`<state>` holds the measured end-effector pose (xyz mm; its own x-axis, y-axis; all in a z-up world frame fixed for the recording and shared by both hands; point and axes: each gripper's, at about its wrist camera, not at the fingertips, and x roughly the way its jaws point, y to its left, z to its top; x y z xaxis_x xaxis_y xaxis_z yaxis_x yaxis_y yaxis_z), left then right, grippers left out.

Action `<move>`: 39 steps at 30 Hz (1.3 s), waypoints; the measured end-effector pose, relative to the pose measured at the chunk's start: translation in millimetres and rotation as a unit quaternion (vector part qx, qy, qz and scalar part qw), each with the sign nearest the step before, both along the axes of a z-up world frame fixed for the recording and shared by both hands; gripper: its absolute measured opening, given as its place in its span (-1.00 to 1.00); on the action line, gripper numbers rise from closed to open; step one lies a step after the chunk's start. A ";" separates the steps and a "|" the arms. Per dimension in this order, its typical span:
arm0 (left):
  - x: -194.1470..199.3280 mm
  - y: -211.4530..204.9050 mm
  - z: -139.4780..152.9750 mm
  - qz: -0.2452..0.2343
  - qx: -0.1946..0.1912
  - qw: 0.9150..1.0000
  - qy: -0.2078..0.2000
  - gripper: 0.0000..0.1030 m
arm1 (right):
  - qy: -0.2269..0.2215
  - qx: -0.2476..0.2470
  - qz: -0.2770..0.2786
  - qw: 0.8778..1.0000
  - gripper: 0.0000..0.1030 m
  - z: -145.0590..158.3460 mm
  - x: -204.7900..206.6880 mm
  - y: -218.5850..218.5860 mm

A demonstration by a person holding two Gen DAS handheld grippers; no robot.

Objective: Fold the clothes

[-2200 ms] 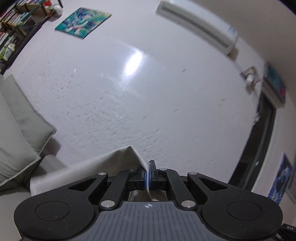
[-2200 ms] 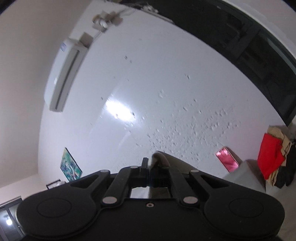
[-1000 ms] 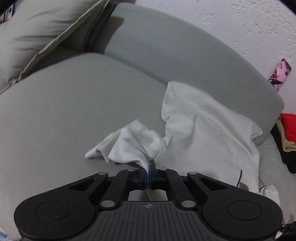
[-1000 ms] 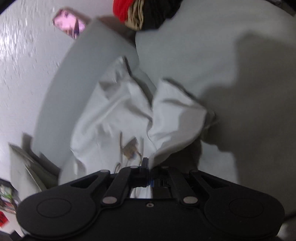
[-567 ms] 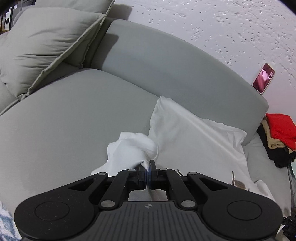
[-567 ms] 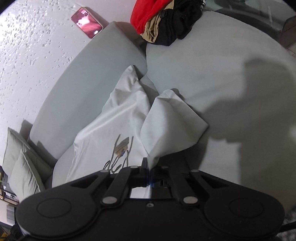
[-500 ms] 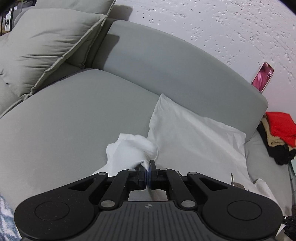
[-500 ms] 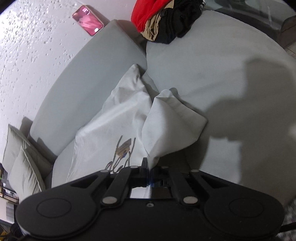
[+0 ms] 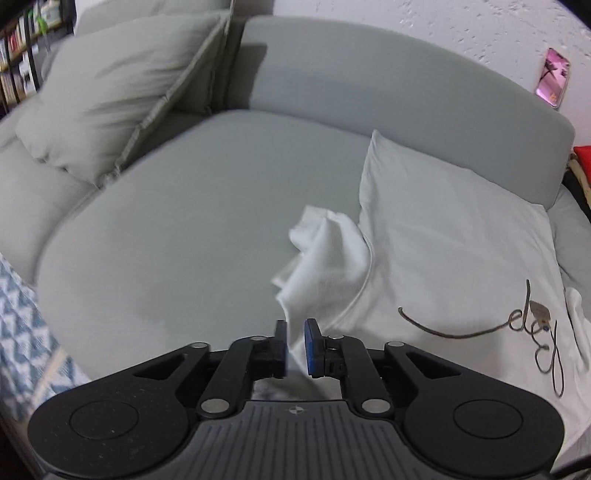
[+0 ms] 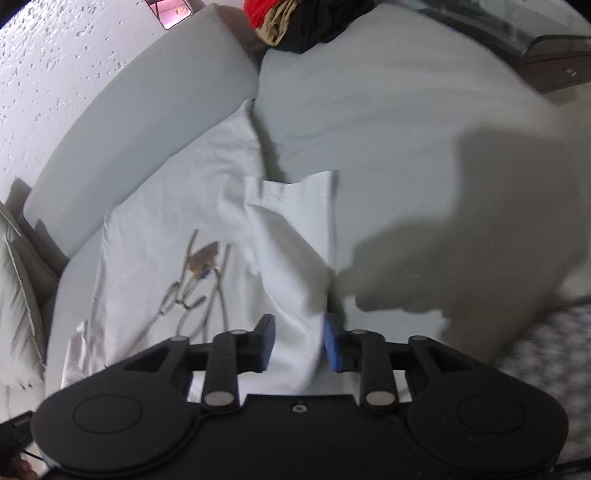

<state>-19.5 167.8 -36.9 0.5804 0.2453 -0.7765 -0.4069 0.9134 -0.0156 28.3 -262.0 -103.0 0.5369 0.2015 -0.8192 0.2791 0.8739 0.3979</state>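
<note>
A white T-shirt (image 9: 450, 236) with a thin line drawing on its chest lies spread on the grey sofa seat (image 9: 177, 236), its hem against the backrest. My left gripper (image 9: 294, 345) is open, and the crumpled left sleeve (image 9: 325, 258) lies loose just past its fingertips. In the right wrist view the same shirt (image 10: 177, 206) lies flat. My right gripper (image 10: 298, 341) is open wider, and the right sleeve (image 10: 295, 236) runs slack between its blue pads without being pinched.
Two grey cushions (image 9: 110, 92) lean at the sofa's left end. A pile of red, tan and black clothes (image 10: 295, 22) sits at the right end. A pink phone (image 9: 552, 77) hangs on the white wall. A blue patterned rug (image 9: 22, 332) lies below the seat edge.
Both grippers were shut on the shirt's sleeves and lowered it onto the seat. Now both have opened and the sleeves have dropped free.
</note>
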 end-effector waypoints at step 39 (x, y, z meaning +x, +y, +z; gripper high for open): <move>54.8 -131.7 -66.1 -0.226 -0.040 0.971 0.073 0.20 | -0.071 0.032 -0.003 0.997 -0.25 -15.0 37.3 -57.1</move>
<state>35.3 36.0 -103.0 0.4969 -0.0724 -0.8648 0.0309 0.9974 -0.0657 65.6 -319.1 -118.0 0.6483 0.2471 -0.7202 0.2213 0.8439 0.4887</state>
